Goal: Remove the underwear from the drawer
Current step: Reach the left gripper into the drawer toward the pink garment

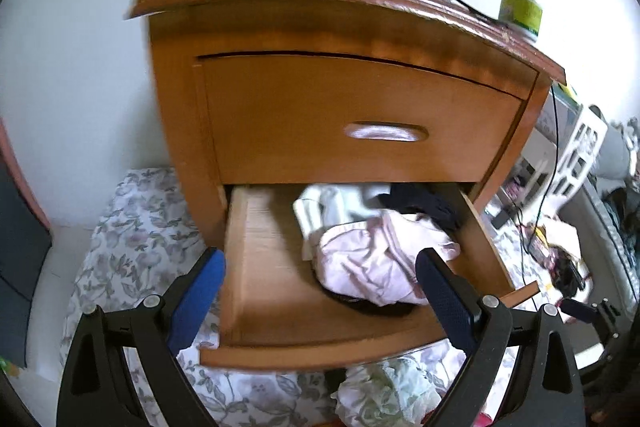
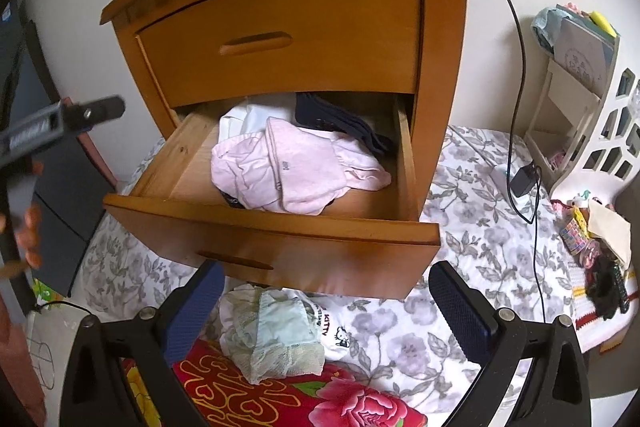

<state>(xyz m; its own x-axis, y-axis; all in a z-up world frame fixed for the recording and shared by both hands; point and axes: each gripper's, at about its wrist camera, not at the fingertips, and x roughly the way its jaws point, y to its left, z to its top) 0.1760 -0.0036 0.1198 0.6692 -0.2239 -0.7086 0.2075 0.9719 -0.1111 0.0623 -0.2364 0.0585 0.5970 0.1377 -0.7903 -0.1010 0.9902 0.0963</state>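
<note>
Snagging extra clothes is the likely slip: pink underwear [image 1: 372, 259] lies heaped in the open drawer [image 1: 416, 341], tangled over a dark garment [image 1: 424, 205]. Left gripper [image 1: 320, 291], spread wide and empty, hovers above the drawer front; right gripper [image 2: 326, 301], likewise spread, hangs below it.

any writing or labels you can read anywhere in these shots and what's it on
"KITTY", with a cat face print: white garment on the floral bedding below the open drawer; a smaller line beside it is too small to read.
Small dark mark on the pink underwear in the drawer: too small to read.
Green and yellow label on the white bottle on the nightstand top: blurred, unreadable.
</note>
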